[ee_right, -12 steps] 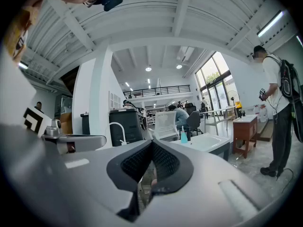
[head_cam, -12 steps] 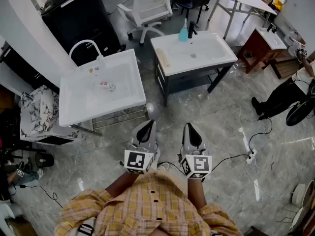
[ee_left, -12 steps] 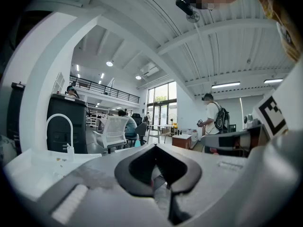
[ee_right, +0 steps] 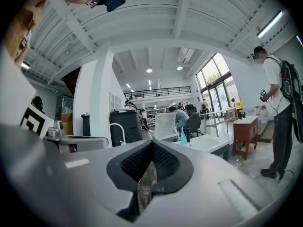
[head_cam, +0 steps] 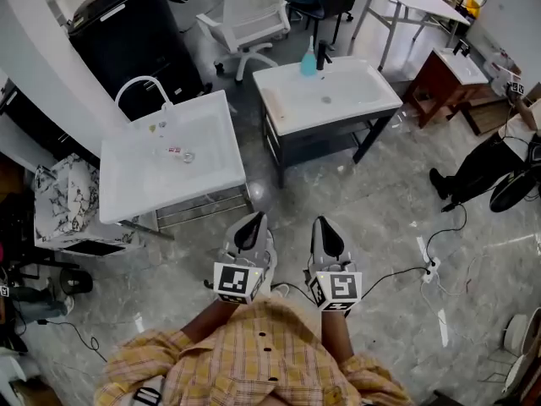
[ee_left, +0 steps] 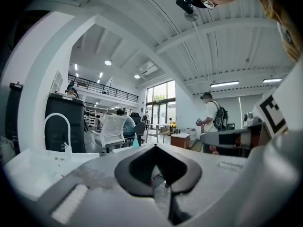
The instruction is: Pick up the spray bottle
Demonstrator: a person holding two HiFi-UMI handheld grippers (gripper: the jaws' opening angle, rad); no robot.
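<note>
**Fingers point(ee_left: 124, 171) pressed together on nothing — spray bottle point(head_cam: 310, 61) well ahead**

I hold two grippers side by side, close to my body: the left gripper point(head_cam: 254, 218) and the right gripper point(head_cam: 321, 223). On each, the two jaws meet tip to tip, and neither pair has anything between them.

Two basins stand ahead of my fingers, both well apart from them. Ahead of the right pair and a little to its right is a white basin on a dark frame point(head_cam: 372, 100). In its bowl I can see only the drain point(head_cam: 326, 100). The one spray bottle, pale blue, stands upright on that basin's far rim, just beside a black tap point(head_cam: 325, 54). It is far beyond both sets of fingertips.

Ahead and to the left of my left fingers sits the second basin point(head_cam: 127, 201), white, with an arched white tap point(head_cam: 144, 87) at its far edge. One small clear item with a red mark point(head_cam: 179, 152) lies in the bowl. A couple of tiny bits point(head_cam: 156, 126) rest near the tap's foot — too small for me to tell what they are.

That makes two basins, two taps and one spray bottle. Beyond both basins stands one white mesh chair point(head_cam: 254, 11).
</note>
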